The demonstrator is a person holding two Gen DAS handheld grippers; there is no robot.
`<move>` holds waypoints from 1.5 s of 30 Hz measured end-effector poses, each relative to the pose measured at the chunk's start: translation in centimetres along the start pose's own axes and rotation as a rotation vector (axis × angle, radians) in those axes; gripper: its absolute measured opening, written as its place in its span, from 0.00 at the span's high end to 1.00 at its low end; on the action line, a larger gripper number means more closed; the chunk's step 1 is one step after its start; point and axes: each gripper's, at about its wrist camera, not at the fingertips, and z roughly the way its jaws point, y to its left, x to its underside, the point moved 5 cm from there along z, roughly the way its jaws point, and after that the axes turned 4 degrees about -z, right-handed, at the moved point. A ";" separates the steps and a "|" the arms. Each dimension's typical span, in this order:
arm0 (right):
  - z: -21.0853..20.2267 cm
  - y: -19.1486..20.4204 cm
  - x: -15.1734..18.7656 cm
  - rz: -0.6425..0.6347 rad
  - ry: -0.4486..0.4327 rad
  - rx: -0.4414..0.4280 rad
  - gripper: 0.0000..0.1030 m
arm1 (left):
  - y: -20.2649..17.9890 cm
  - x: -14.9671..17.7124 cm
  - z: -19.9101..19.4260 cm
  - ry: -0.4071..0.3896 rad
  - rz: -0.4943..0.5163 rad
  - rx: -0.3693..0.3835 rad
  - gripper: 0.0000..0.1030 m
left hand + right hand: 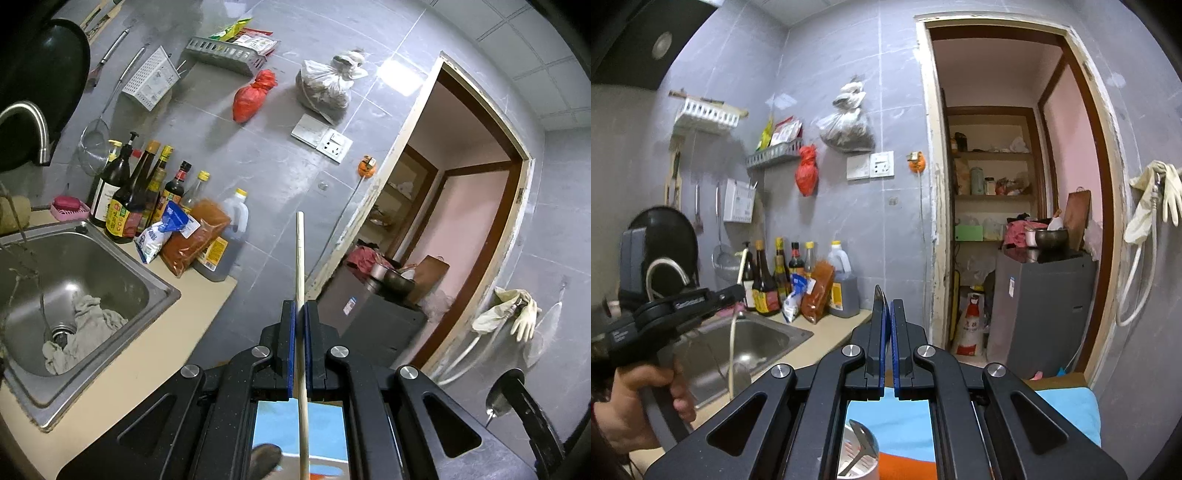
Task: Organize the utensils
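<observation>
The beige kitchen surface beside the steel sink is carrying crowded sauce bottles. The left tool is pinching a long pale wooden chopstick near its middle, its tip sticking out toward the grey wall. The right tool is clamping a thin flat metal utensil, barely poking past the pads. Both pieces are probably light and stiff; the smooth metal may be slipping more easily.

Counts: 2 grippers, left gripper and right gripper. 1 chopstick, 1 sink. About 7 bottles along the counter's back edge, 2 hanging bags
</observation>
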 end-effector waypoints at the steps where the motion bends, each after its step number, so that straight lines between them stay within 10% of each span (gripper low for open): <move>1: 0.2 0.3 0.3 -0.015 0.002 0.004 0.99 | 0.0 0.3 0.2 -0.003 0.007 0.000 0.98; 15: 2.4 3.1 4.8 -0.134 0.070 0.006 0.99 | -1.2 5.1 0.3 -0.053 0.191 -0.004 0.98; 40: 1.1 1.8 5.4 0.021 0.144 -0.084 0.83 | -1.3 6.5 -2.8 0.107 0.180 0.025 0.97; 45: 0.0 0.7 4.6 0.051 0.133 -0.070 0.78 | -2.6 6.4 -3.5 0.134 0.190 0.036 0.70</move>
